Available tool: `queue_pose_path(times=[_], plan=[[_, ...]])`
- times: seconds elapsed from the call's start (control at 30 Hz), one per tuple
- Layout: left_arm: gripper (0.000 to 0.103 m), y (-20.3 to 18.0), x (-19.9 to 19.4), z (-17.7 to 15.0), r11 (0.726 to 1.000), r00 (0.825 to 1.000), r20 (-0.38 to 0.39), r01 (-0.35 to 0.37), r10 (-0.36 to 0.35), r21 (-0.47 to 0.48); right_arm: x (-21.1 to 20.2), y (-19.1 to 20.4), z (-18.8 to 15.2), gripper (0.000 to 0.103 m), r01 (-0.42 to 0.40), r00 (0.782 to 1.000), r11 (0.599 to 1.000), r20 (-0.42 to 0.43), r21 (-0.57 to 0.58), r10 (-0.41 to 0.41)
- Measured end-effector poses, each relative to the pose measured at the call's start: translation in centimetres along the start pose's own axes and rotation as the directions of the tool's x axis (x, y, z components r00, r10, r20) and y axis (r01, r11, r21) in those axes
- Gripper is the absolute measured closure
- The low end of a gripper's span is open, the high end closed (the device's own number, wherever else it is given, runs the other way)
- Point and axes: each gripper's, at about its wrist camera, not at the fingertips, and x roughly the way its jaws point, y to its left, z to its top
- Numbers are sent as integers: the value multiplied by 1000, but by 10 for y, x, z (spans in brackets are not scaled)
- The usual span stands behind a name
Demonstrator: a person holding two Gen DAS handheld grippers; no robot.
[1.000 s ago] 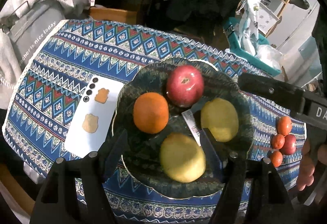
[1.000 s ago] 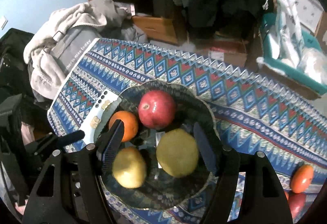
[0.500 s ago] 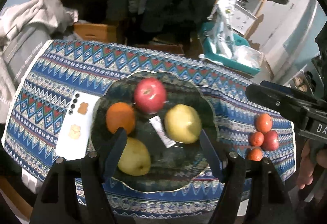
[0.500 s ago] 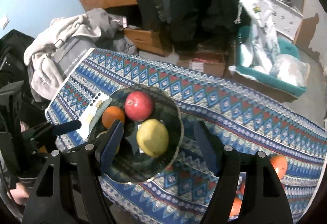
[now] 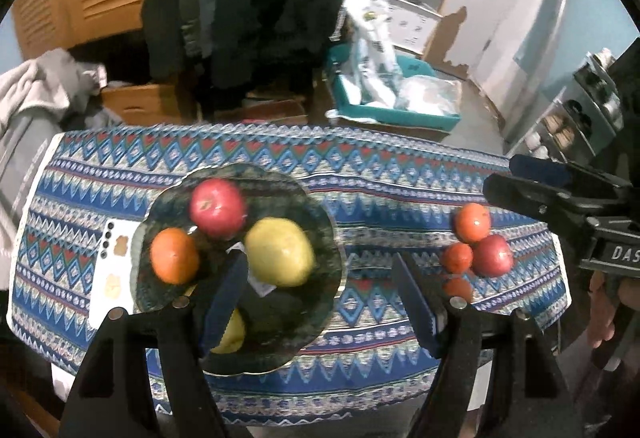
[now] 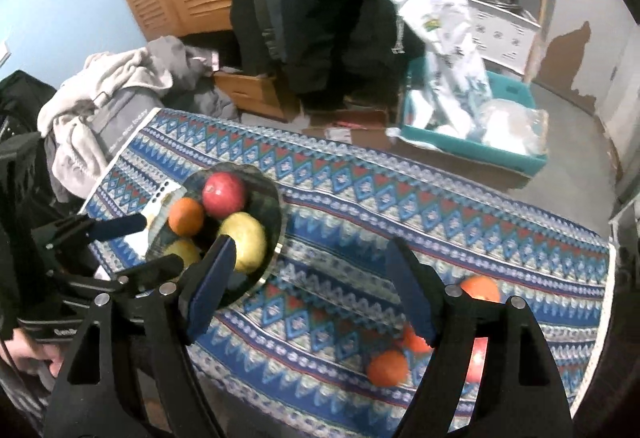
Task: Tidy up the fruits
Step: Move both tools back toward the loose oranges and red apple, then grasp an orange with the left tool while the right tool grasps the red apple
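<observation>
Opening, the empty right claw [image 6: 308,286] leaves the plate [image 6: 276,206]; loose fruit [image 6: 387,368] lower right probably comes next; left claw [image 5: 316,302] stays wide, empty.

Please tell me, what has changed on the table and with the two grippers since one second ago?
Both grippers pulled back and up from the plate, so it looks smaller. The right gripper now frames bare cloth, jaws opening, nothing between them. The left gripper stays open and empty. The plate's fruits, the phone and the loose fruits have not moved.

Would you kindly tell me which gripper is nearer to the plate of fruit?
Left. The left gripper hangs over the plate's right edge; the right gripper, opening and empty, is off beside it.
</observation>
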Motion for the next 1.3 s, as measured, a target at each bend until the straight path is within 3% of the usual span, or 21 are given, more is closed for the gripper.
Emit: queue_pose_path(times=[0.5, 0.73, 0.83, 1.3], plan=[[27, -70, -11, 7, 991, 997, 32, 62, -66, 117, -48, -54, -31, 24, 59, 997, 996, 49, 66, -62], [27, -91, -16, 13, 987, 993, 65, 90, -99, 135, -77, -80, -42, 24, 79, 988, 988, 121, 130, -95], [23, -100, -14, 14, 985, 992, 60, 98, -107, 144, -85, -93, -48, 22, 109, 984, 983, 127, 148, -128], [23, -140, 34, 11, 962, 994, -10, 108, -109, 250, -51, -157, -89, 21, 205, 978, 952, -13, 228, -208]])
